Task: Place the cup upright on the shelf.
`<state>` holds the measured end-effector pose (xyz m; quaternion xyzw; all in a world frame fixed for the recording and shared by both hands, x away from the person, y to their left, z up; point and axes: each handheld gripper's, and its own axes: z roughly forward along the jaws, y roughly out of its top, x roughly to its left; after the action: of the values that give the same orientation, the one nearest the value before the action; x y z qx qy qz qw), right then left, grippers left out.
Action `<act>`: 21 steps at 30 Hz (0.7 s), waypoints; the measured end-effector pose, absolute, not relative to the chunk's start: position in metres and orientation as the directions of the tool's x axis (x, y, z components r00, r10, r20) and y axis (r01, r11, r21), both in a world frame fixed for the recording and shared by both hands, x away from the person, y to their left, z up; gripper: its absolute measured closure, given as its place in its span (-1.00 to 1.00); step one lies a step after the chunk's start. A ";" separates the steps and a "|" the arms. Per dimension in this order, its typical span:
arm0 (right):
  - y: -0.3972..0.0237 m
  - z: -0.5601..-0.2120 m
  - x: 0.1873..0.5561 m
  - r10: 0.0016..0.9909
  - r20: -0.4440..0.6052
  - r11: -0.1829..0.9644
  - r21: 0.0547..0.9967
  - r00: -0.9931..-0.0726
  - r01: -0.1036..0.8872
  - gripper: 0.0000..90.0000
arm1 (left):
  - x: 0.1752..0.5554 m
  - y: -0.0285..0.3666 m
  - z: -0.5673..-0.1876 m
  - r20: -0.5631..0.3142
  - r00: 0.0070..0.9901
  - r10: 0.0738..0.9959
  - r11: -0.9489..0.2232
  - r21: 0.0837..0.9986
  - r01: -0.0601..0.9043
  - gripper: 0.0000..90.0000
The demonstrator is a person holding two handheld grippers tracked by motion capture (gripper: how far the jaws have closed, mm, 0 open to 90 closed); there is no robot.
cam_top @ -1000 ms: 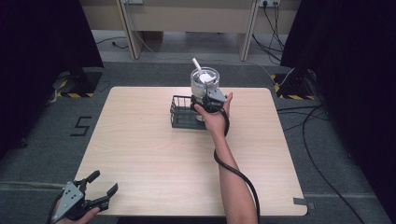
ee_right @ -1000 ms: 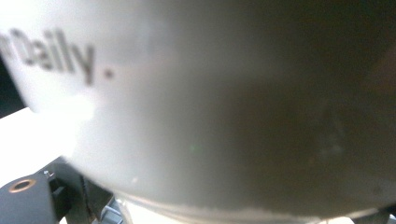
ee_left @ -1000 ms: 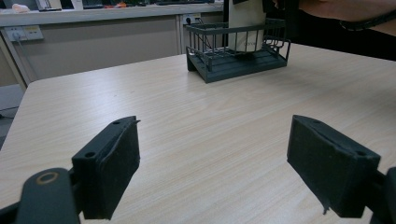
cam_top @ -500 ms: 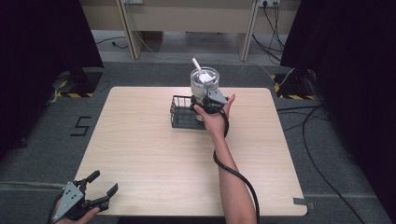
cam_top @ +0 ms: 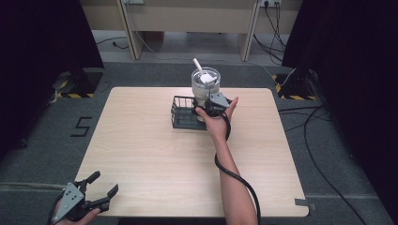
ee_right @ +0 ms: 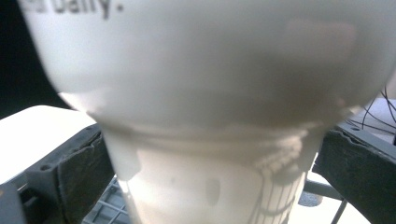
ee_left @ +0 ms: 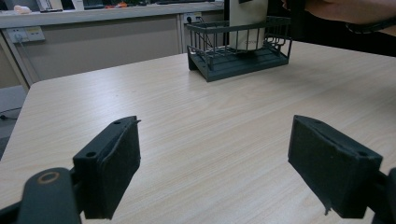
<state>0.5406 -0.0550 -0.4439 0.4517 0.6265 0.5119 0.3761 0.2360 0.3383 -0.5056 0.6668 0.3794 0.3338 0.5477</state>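
One pale cup (cam_top: 205,86) with a clear lid and a white straw (cam_top: 197,64) is standing in the right end of a single dark wire basket (cam_top: 184,113) near the far edge of the worktop (cam_top: 141,140). In the right gripper view the cup's wall (ee_right: 205,93) is sitting so close that it blurs; the printed lettering at the top is cut off and cannot be read, and the basket's wires are showing only in glimpses below. The right gripper (cam_top: 212,102) is reaching the cup from the near side, its jaws lying to either side of the cup's narrow lower part, right at its wall; whether they are pressing it cannot be told. The left gripper (cam_top: 96,191) is hanging at the worktop's near left corner, well apart from the basket, jaws spread wide and holding nothing.
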 end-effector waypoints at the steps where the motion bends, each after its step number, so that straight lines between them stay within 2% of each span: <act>1: -0.055 -0.444 0.540 0.951 -0.005 0.065 0.981 -0.309 0.181 -1.00 | 0.236 0.338 -0.506 0.029 0.489 0.872 -0.111 0.984 0.141 -0.64; 21: -0.070 -0.442 0.517 0.950 -0.025 0.083 0.981 -0.312 0.175 -1.00 | 0.235 0.337 -0.504 0.039 0.491 0.870 -0.120 0.984 0.134 -0.64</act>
<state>0.5171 -0.0699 -0.4421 0.4464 0.6298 0.5090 0.3808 0.2351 0.3373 -0.5042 0.6683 0.3756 0.3365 0.5469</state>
